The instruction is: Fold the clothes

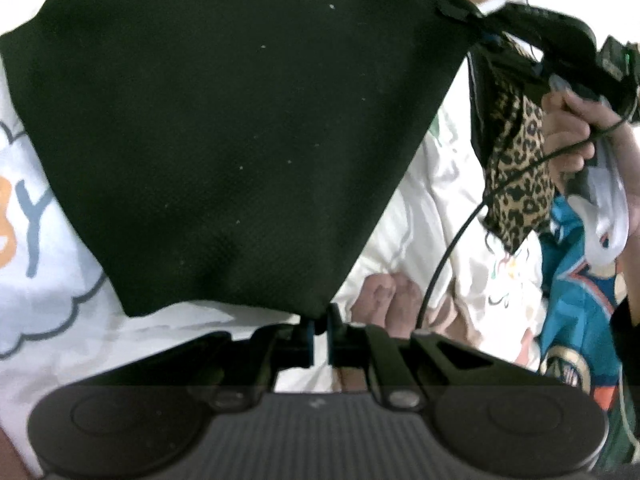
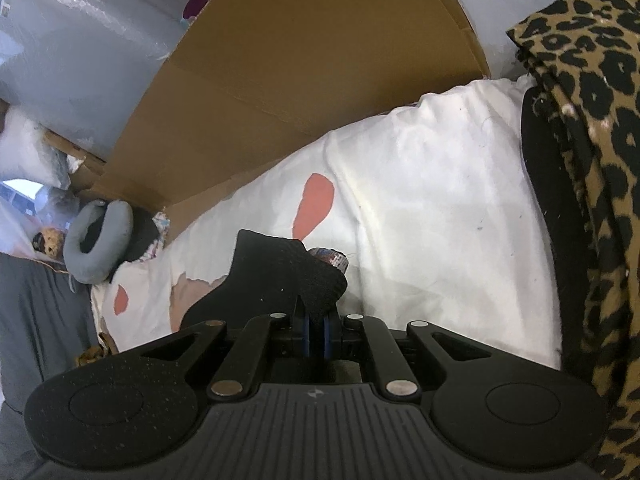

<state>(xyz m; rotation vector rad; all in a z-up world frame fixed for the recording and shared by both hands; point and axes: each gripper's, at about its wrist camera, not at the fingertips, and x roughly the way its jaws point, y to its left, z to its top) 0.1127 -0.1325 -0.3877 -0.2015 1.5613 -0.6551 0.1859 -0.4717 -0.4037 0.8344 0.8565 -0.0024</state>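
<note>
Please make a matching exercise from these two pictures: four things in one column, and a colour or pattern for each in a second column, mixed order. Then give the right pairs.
Things:
1. cloth held by both grippers
2. garment hanging at the right
3. neck pillow
4. box flap

Colours:
A. brown
B. grey
C. black
D. leopard print

Pairs: 1-C, 2-D, 3-B, 4-A
</note>
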